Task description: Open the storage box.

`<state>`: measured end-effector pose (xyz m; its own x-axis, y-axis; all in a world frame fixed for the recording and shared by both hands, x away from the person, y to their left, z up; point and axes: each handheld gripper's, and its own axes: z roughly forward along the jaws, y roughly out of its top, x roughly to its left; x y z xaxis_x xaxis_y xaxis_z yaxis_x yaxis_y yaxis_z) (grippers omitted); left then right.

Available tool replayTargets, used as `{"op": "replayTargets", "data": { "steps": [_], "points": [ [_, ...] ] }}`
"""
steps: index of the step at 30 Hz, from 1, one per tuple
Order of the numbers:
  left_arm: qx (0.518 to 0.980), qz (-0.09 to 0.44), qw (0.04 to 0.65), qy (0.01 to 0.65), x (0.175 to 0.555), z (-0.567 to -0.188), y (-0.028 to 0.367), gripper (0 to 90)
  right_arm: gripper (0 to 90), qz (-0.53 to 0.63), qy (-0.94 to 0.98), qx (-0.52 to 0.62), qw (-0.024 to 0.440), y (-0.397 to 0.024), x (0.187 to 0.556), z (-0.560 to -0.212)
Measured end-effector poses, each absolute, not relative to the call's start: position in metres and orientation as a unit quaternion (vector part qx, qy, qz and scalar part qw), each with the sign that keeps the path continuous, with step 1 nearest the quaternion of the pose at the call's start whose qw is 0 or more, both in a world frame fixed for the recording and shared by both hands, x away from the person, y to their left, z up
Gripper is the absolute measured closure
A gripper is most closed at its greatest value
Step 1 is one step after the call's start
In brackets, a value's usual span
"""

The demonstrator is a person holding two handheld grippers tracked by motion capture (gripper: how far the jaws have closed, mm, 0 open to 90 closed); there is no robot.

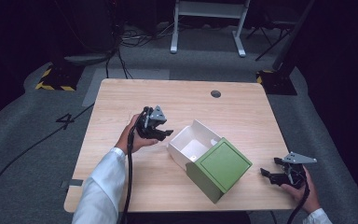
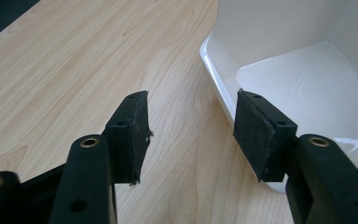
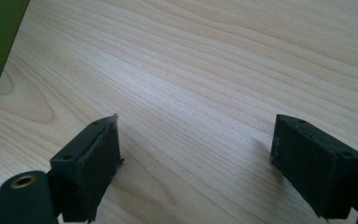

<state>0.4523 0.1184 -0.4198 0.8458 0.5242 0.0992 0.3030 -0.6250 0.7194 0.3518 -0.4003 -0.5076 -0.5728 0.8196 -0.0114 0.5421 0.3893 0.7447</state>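
Nearest the person's edge of the worktop, at its right corner, the right gripper rests in the hand with its jaws spread wide and nothing between them; in the right gripper view bare wood lies between the pads and a sliver of green shows at the upper left. Just beyond, near the middle of the front half, sits the green sleeve of a drawer-style box, and the white inner tray stands pushed out of its far-left end, open on top and seemingly empty. Farther left, toward the middle of the worktop, the left gripper is also spread, and its tips are just beside the tray's outer end. In the left gripper view one pad hangs over the tray's rim and the other over the wood, so the jaws straddle the tray wall without touching it. The step in hand looks like taking hold of the tray; the next move likely calls for closing on that thin wall squarely, while the right gripper steadies the sleeve so it does not slide
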Motion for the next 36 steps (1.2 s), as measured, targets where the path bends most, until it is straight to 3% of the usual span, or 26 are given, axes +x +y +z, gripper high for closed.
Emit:
{"op": "replayTargets", "data": {
  "steps": [18, 36],
  "points": [
    [0.891, 0.184, 0.327, 0.255, 0.440, -0.412, 0.137, 16.7, 15.6, 0.359, 0.811, 0.420, 0.193, -0.400, 0.352, -0.508],
    [0.894, 0.224, 0.296, 0.249, 0.406, -0.415, 0.158, 17.6, 15.6, 0.359, 0.811, 0.420, 0.193, -0.400, 0.352, -0.508]
  ]
}}
